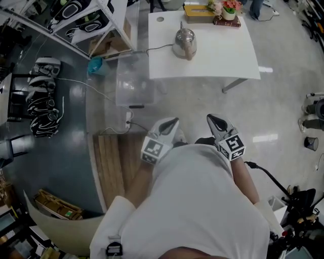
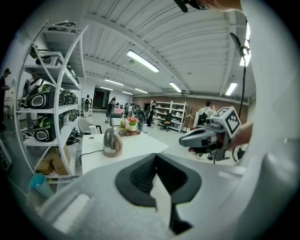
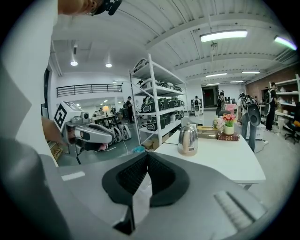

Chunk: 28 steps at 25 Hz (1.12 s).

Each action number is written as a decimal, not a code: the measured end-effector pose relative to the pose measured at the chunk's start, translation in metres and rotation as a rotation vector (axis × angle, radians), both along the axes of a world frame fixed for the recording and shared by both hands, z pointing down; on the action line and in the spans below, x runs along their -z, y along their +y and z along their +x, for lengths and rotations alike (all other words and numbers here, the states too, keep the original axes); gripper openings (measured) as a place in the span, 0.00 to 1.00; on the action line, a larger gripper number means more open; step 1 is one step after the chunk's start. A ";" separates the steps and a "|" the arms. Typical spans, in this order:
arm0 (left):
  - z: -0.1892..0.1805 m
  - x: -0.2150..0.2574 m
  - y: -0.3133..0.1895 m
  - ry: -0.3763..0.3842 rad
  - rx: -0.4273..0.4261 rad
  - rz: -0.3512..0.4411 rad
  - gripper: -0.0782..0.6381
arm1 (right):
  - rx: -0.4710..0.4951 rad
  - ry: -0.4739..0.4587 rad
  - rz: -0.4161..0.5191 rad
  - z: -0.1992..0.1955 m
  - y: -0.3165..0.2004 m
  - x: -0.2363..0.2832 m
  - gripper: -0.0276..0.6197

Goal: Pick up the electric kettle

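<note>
Electric kettle (image 1: pixel 184 43) stands on white table (image 1: pixel 217 55), flowerpot (image 1: pixel 229 12) and book (image 1: pixel 223 22) beyond it.

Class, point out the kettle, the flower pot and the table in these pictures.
kettle (image 1: pixel 183 41), head view, on its steel body.
flower pot (image 3: pixel 228 130), right gripper view, on the pot's side.
table (image 1: pixel 212 58), head view, on its bare white top.

Electric kettle (image 1: pixel 185 43) stands on the tabletop (image 1: pixel 217 55) ahead of me, toward its left side; flower pot (image 1: pixel 229 10) behind it, far edge; shelf rack (image 1: pixel 83 23) left of the tabletop.
</note>
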<state>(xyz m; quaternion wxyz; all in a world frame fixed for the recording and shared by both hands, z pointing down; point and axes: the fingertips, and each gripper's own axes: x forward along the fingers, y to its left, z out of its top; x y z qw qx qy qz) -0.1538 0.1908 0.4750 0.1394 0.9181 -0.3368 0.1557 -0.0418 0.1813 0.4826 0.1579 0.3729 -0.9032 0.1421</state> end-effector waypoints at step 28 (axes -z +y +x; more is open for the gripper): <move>-0.010 -0.001 -0.031 0.008 0.003 0.010 0.11 | -0.013 0.014 -0.017 -0.004 -0.019 -0.004 0.05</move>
